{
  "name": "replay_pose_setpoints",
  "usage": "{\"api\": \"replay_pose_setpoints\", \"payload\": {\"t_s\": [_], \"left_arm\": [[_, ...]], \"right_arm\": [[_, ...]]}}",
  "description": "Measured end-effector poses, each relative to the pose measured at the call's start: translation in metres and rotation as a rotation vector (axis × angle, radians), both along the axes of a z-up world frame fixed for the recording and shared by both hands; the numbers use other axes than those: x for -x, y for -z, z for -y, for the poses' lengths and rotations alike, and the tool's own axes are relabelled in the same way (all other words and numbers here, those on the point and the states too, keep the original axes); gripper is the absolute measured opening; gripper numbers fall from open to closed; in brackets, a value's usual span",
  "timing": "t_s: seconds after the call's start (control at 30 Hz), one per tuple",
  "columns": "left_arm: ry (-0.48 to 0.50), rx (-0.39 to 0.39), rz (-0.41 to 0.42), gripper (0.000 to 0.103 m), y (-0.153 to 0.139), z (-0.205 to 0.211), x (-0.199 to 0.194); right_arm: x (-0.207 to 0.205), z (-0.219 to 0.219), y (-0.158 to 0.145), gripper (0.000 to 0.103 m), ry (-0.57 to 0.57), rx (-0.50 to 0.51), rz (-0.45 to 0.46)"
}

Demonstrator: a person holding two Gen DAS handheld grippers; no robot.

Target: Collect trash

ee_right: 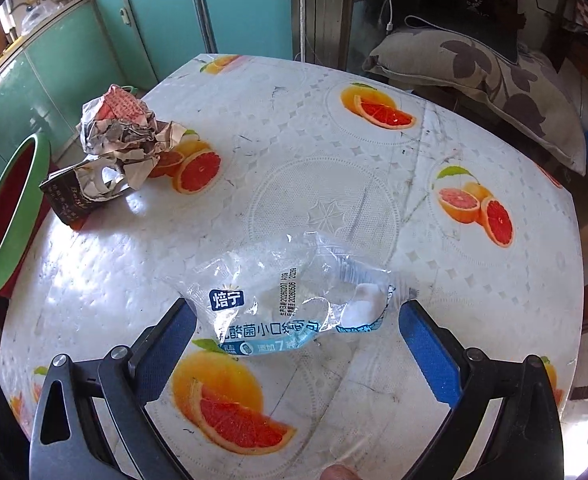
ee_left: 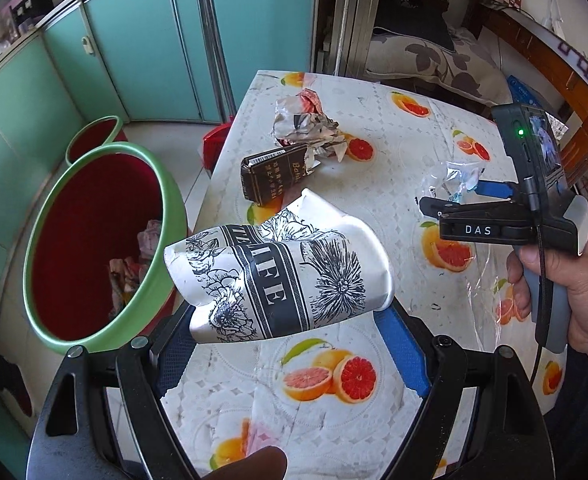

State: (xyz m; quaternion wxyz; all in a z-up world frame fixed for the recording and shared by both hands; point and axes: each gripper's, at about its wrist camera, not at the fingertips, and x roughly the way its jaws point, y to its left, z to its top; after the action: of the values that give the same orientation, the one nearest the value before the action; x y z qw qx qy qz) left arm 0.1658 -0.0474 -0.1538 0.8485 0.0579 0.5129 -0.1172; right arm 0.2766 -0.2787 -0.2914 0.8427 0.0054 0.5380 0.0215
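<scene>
Left gripper (ee_left: 290,316): crushed paper cup (ee_left: 278,276) is clamped between the blue pads, held above the table edge, just beside the green-rimmed bin (ee_left: 94,248). Right gripper (ee_right: 298,320): jaws spread wide, nothing gripped; clear plastic wrapper (ee_right: 290,300) lies flat on the fruit-print tablecloth (ee_right: 334,160) between the fingers. Crumpled paper (ee_right: 122,128) and a dark carton (ee_right: 78,192) are left at the table's far-left side, touching each other.

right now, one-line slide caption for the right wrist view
Open right gripper flanks a clear plastic wrapper on the fruit-print table; crumpled paper and a brown carton wait behind.
</scene>
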Motion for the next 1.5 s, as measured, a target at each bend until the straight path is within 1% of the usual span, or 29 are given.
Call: {"api": "replay_pose_setpoints", "payload": {"t_s": [0.03, 0.07, 0.1, 0.17, 0.23, 0.27, 0.3, 0.33, 0.6, 0.67, 0.7, 0.73, 0.77, 0.8, 0.9, 0.93, 1.0, 1.03, 1.1, 1.17, 1.23, 1.33, 1.37, 1.43, 1.5], "left_arm": [[0.000, 0.003, 0.003, 0.085, -0.001, -0.001, 0.000], [-0.001, 0.006, 0.006, 0.085, -0.002, -0.002, 0.000], [-0.002, 0.010, 0.007, 0.085, -0.002, -0.003, -0.001], [-0.004, 0.015, 0.011, 0.085, -0.003, -0.005, 0.000], [-0.005, 0.018, 0.014, 0.085, -0.004, -0.007, 0.001], [-0.007, 0.021, 0.015, 0.085, -0.004, -0.008, 0.001], [-0.010, 0.024, 0.016, 0.085, -0.005, -0.010, 0.001], [-0.013, 0.026, 0.016, 0.085, -0.005, -0.011, 0.001], [-0.034, 0.036, 0.029, 0.085, -0.009, -0.025, 0.006], [-0.040, 0.038, 0.035, 0.085, -0.011, -0.029, 0.006], [-0.044, 0.038, 0.039, 0.085, -0.012, -0.031, 0.006], [-0.048, 0.041, 0.043, 0.085, -0.013, -0.033, 0.005], [-0.052, 0.045, 0.046, 0.085, -0.014, -0.034, 0.005], [-0.055, 0.048, 0.049, 0.085, -0.014, -0.035, 0.004], [-0.064, 0.063, 0.060, 0.085, -0.015, -0.037, 0.001], [-0.065, 0.068, 0.062, 0.085, -0.014, -0.038, 0.000], [-0.065, 0.076, 0.065, 0.085, -0.013, -0.037, -0.002], [-0.065, 0.076, 0.067, 0.085, -0.013, -0.037, -0.003], [-0.063, 0.074, 0.069, 0.085, -0.012, -0.036, -0.004], [-0.060, 0.073, 0.073, 0.085, -0.014, -0.037, -0.005], [-0.057, 0.074, 0.084, 0.085, -0.016, -0.039, -0.004], [-0.065, 0.080, 0.090, 0.085, -0.019, -0.045, -0.005], [-0.068, 0.082, 0.089, 0.085, -0.019, -0.047, -0.005], [-0.075, 0.086, 0.087, 0.085, -0.018, -0.051, -0.005], [-0.081, 0.087, 0.084, 0.085, -0.018, -0.054, -0.005]], "right_arm": [[0.000, 0.000, 0.000, 0.095, 0.002, 0.008, -0.001], [0.000, 0.000, 0.000, 0.085, 0.004, 0.016, -0.002], [0.000, 0.000, 0.001, 0.066, 0.006, 0.026, -0.008], [-0.001, -0.001, -0.001, 0.059, -0.005, 0.031, -0.007], [0.001, -0.004, -0.004, 0.033, -0.020, 0.045, -0.003], [0.001, -0.005, -0.006, 0.025, -0.023, 0.060, -0.002], [0.001, -0.007, -0.007, 0.006, -0.024, 0.072, -0.004], [0.002, -0.007, -0.008, 0.004, -0.023, 0.075, -0.004], [0.013, -0.008, -0.023, 0.002, -0.028, 0.054, 0.023], [0.017, -0.003, -0.035, 0.003, -0.023, 0.041, 0.061], [0.016, 0.002, -0.041, 0.011, -0.010, 0.048, 0.077], [0.015, 0.009, -0.046, 0.055, 0.010, 0.066, 0.094], [0.011, 0.018, -0.050, 0.087, 0.030, 0.077, 0.110], [0.007, 0.027, -0.054, 0.103, 0.050, 0.064, 0.128], [-0.008, 0.042, -0.060, 0.103, 0.053, -0.057, 0.109], [-0.011, 0.038, -0.063, 0.103, 0.039, -0.055, 0.120], [-0.016, 0.025, -0.067, 0.103, 0.014, 0.000, 0.149], [-0.019, 0.018, -0.067, 0.103, 0.000, 0.001, 0.152], [-0.026, 0.002, -0.067, 0.103, -0.035, -0.048, 0.150], [-0.033, -0.020, -0.069, 0.103, -0.099, -0.078, 0.172], [-0.041, -0.050, -0.071, 0.103, -0.189, -0.083, 0.187], [-0.053, -0.096, -0.072, 0.103, -0.293, -0.033, 0.218], [-0.058, -0.109, -0.071, 0.103, -0.309, -0.014, 0.218], [-0.071, -0.129, -0.064, 0.103, -0.325, -0.011, 0.199], [-0.085, -0.140, -0.053, 0.103, -0.315, -0.001, 0.154]]}}
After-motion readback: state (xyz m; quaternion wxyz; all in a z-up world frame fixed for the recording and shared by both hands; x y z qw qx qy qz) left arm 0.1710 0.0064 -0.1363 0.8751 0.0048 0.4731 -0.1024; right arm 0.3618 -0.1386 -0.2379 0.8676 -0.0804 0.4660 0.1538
